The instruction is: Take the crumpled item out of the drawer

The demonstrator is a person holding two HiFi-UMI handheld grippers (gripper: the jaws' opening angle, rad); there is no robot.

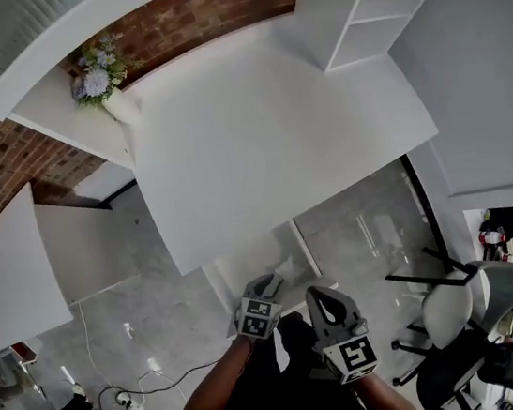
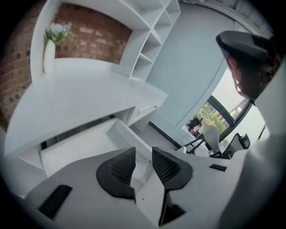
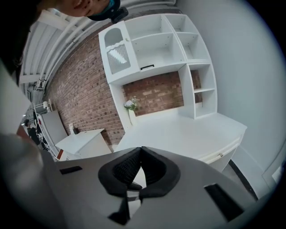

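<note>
We see the crumpled item [image 2: 142, 172], white and creased, lying in the open drawer [image 2: 85, 145], right between the parted jaws of our left gripper [image 2: 143, 151]. The pads do not press on it, so this gripper is released. The drawer stands pulled out from under the white worktop [image 2: 89, 94], which spreads above and beyond the left gripper. Our right gripper [image 3: 141, 150] hangs just beside the left one, its jaws clenched tip to tip on nothing. Far beyond it a vase of flowers [image 3: 131, 112] stands on the worktop against the brick wall [image 3: 85, 94].
</note>
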